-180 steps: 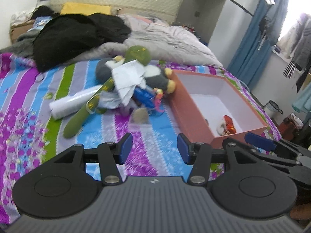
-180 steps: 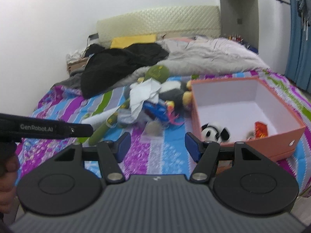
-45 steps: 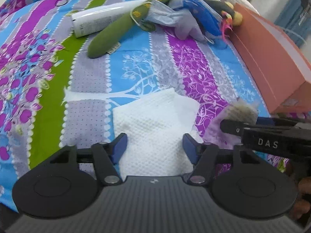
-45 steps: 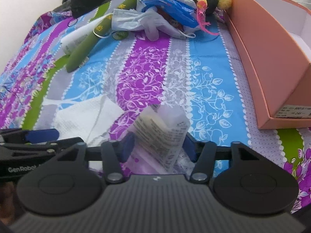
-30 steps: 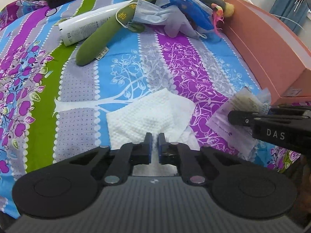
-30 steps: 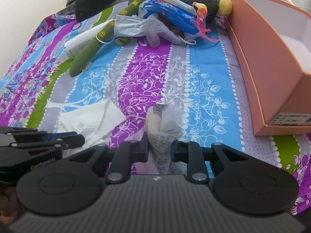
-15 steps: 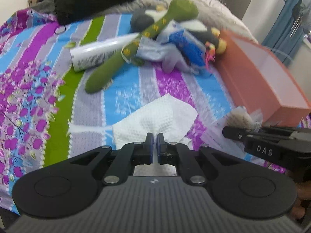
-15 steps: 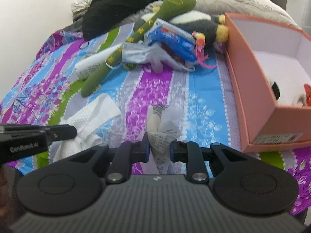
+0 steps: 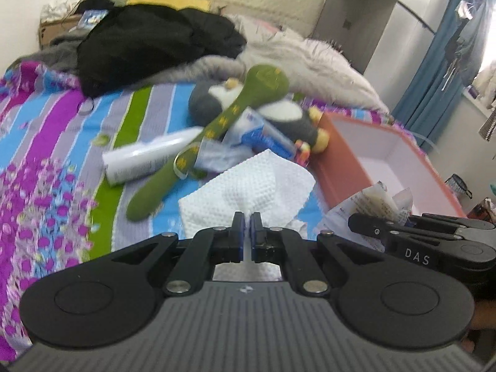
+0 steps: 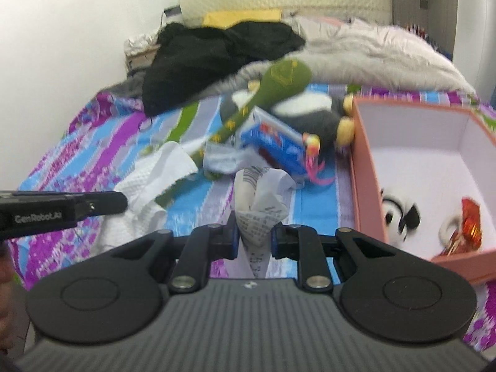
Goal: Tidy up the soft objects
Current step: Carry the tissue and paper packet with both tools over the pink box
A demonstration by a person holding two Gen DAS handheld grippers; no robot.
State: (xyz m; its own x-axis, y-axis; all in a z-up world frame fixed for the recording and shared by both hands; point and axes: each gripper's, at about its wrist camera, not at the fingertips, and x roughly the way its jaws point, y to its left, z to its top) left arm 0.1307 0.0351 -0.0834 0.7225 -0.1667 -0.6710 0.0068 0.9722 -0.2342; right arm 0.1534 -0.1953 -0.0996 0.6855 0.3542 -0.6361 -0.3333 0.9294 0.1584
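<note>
Two claws are up over the striped bed point(image 9: 62, 142), each with something pinched. The left claw point(image 9: 247, 217) is pressed together on a white paper towel point(image 9: 248, 186); the right claw point(image 10: 254, 232) pinches a crumpled printed wrapper point(image 10: 260, 192). Just beside the toy pile lies the orange box point(image 10: 365, 167).

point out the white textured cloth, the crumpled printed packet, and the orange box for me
white textured cloth point(image 9: 248, 186): left wrist view, middle of its dimpled sheet.
crumpled printed packet point(image 10: 259, 198): right wrist view, its creased middle above the jaws.
orange box point(image 10: 367, 167): right wrist view, its near side wall.
</note>
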